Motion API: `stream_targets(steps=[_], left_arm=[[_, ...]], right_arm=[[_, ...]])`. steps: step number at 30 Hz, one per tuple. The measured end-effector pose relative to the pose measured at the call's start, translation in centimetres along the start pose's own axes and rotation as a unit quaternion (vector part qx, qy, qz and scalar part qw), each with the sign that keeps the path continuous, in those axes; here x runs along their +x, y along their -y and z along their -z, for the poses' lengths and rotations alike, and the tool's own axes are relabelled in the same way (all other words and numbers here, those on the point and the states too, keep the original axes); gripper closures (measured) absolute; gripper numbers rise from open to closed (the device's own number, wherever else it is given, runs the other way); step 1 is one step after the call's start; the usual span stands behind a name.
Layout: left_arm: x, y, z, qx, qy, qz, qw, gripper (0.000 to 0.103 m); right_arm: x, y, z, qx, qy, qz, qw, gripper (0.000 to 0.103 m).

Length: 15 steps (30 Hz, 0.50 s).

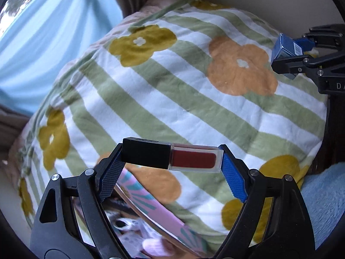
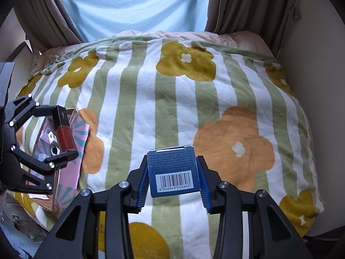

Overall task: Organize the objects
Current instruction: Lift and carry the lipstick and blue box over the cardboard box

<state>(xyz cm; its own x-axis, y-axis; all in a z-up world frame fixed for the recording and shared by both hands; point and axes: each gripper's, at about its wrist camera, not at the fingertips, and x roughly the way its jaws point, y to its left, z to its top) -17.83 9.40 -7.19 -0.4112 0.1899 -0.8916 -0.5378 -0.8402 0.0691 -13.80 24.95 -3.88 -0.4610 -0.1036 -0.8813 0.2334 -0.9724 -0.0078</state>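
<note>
While left fingers (image 1: 172, 161) clamp lip-gloss tube (image 1: 172, 158) crosswise, cap left | right fingers (image 2: 172, 181) clamp blue box (image 2: 172, 170)

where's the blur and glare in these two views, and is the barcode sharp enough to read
Left wrist view: window corner blown out, pink box below the left gripper smeared, lip gloss tube crisp. Right wrist view: evenly lit, edges bent by the fisheye, barcode digits on the blue box in the right gripper legible.

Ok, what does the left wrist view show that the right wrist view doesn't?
Only the left wrist view: the lip tint's full side, end to end between the left gripper's fingers. Only the right wrist view: the blue box's barcode face and the whole open pink box. Both: each gripper holding its item over the flowered blanket.
</note>
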Motion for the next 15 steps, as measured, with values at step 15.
stream_targets(steps=[15], left_arm=[[-7.7, 1.8, 6.3, -0.239, 0.053, -0.052, 0.9683, 0.02]], right_arm=[[-3.0, -1.6, 2.6, -0.006, 0.006, -0.043, 0.999, 0.065]])
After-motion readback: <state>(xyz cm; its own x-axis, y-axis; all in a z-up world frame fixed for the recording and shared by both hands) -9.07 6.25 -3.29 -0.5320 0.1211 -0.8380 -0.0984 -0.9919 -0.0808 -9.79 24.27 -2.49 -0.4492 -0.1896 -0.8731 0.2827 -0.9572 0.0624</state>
